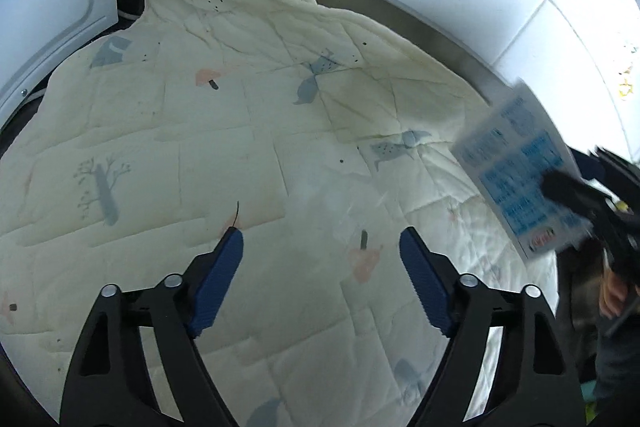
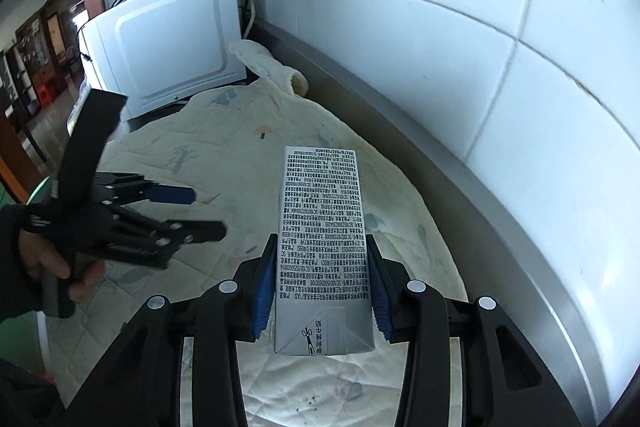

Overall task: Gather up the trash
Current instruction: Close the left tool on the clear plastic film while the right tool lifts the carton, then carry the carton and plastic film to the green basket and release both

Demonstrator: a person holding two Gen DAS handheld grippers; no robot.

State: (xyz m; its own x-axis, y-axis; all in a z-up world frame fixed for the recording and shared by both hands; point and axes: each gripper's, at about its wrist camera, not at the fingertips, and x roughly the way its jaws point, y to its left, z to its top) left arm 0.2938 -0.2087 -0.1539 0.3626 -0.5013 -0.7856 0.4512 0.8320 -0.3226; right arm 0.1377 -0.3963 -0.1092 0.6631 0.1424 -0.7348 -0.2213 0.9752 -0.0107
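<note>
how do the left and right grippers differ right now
The left gripper is open with nothing between its fingers, while the right gripper is shut on a carton printed with text. The left gripper hangs over the bare quilted cloth; the right gripper holds its carton above that cloth, nearer the tiled wall. Both have black frames and blue finger pads.
</note>
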